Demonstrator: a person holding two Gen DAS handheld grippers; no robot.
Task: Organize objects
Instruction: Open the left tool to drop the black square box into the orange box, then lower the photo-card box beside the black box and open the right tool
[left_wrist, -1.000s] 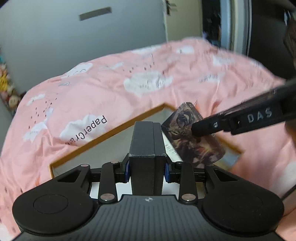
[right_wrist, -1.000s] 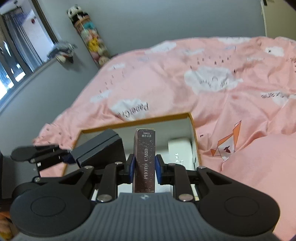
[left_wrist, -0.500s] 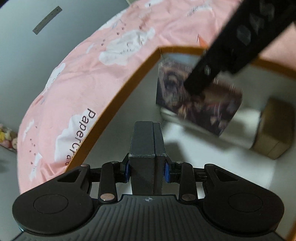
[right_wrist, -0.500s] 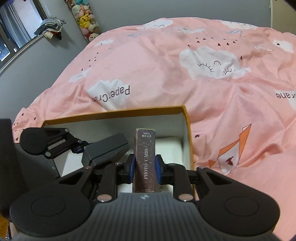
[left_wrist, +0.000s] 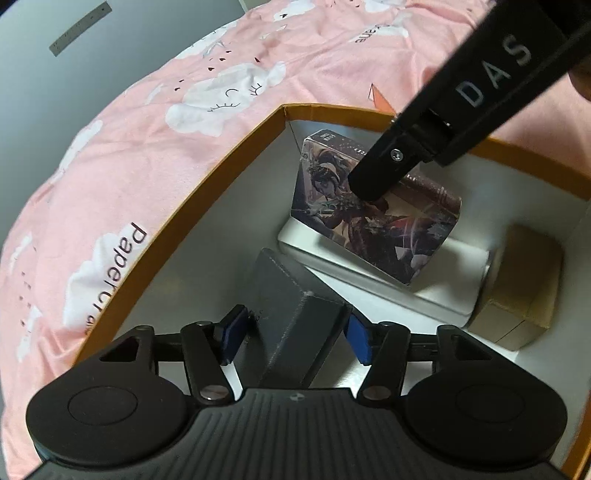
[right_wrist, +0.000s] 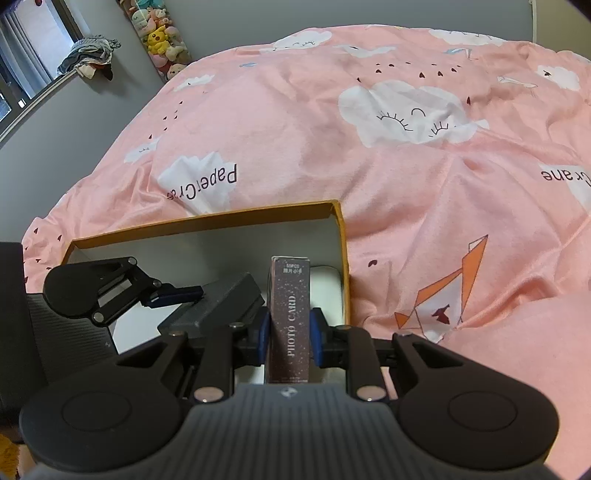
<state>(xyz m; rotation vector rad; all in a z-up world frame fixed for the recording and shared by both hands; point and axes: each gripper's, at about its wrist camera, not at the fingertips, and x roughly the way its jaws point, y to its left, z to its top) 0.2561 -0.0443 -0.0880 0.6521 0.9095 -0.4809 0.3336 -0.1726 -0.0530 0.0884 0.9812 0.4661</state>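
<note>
Left gripper (left_wrist: 293, 338), low centre of left wrist view: jaws are opening, blue pads now clear of the dark grey rectangular box (left_wrist: 295, 314) they pinched a sec ago; box sits tilted between them, far end down on the white floor of the shallow orange-rimmed cardboard tray (left_wrist: 207, 206). So that box reads as released inside the tray, i.e. its placing is about done, tho it lies askew, not flat. Right gripper (right_wrist: 289, 334), centre of right wrist view, is clamped narrow on the upright maroon "PHOTO CARD" pack w/ illustrated front (right_wrist: 289, 314); the grip is unchanged from a sec ago. In left view that pack shows centre-right, resting on or just over a flat white box (left_wrist: 388, 273) in the tray; can't tell if it touches. A tan kraft cardboard box (left_wrist: 524, 284) stands beside, right of frame. The tray lies on a pink cloud-print bedsheet (right_wrist: 295, 129). Next, probably: left backs out, right lets the card pack go. Risk: the dark box tips further as the pads withdraw.
</note>
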